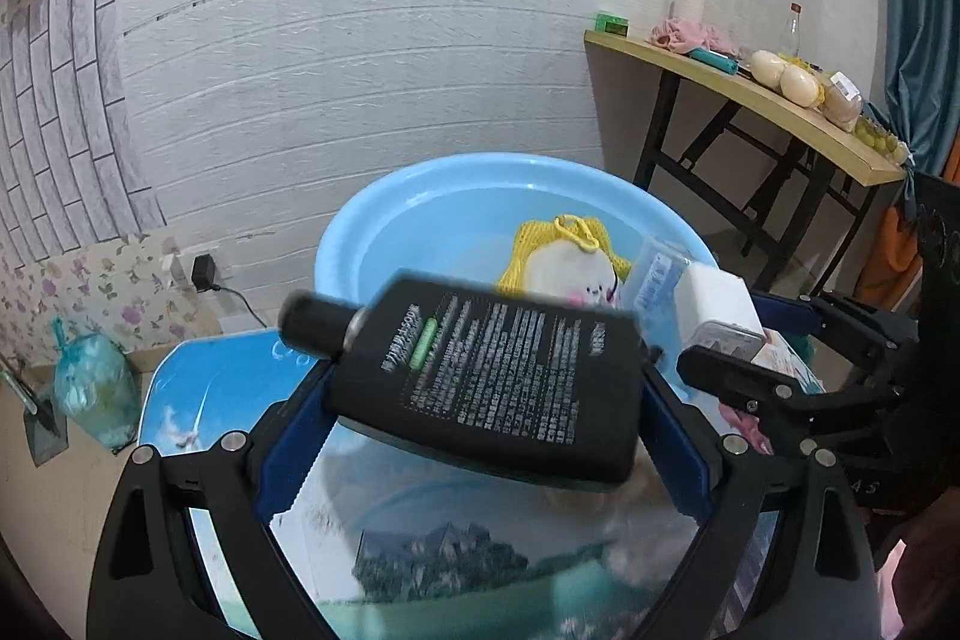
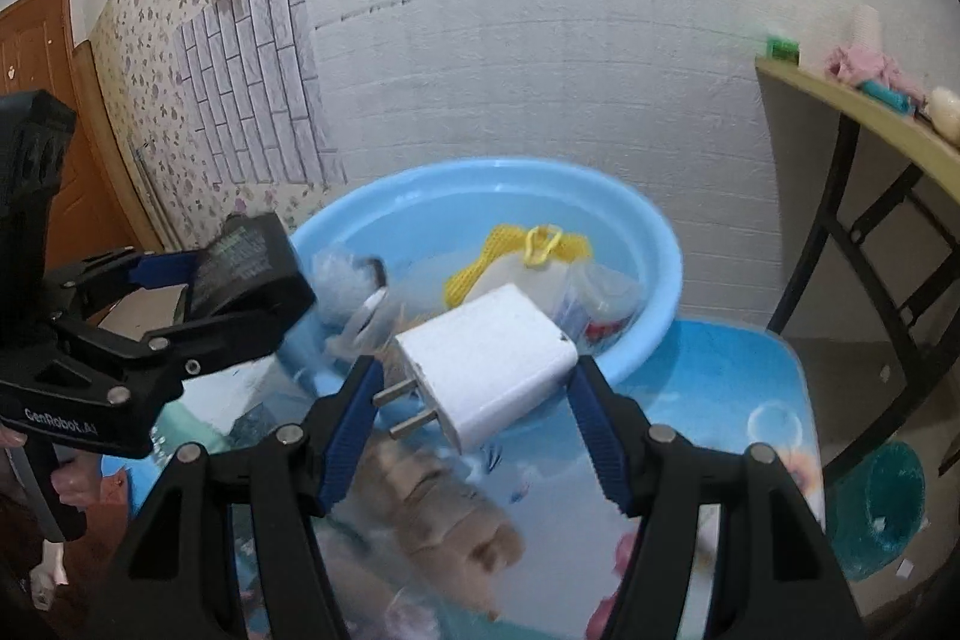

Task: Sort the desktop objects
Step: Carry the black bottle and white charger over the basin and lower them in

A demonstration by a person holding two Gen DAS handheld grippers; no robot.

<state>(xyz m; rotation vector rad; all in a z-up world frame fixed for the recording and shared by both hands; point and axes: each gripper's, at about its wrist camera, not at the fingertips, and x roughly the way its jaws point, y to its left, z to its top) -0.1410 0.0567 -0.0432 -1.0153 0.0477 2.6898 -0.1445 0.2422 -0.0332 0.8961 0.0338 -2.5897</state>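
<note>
While both hands are hanging above the patterned table (image 2: 750, 400), the left gripper (image 1: 486, 400) is pinching a flat black bottle (image 1: 492, 376) across its broad body, jaws spread wide on it, and the right gripper (image 2: 474, 394) is clamping a white plug adapter (image 2: 486, 364) by its side faces, prongs sticking out leftward. Both are hovering just short of the blue basin (image 2: 648, 244), which is already holding a yellow mesh pouch (image 2: 528, 244). The bottle is looking stiff, smooth and probably weighty, so a mid-body grip is suiting it; the adapter is seeming light, hard and slick
</note>
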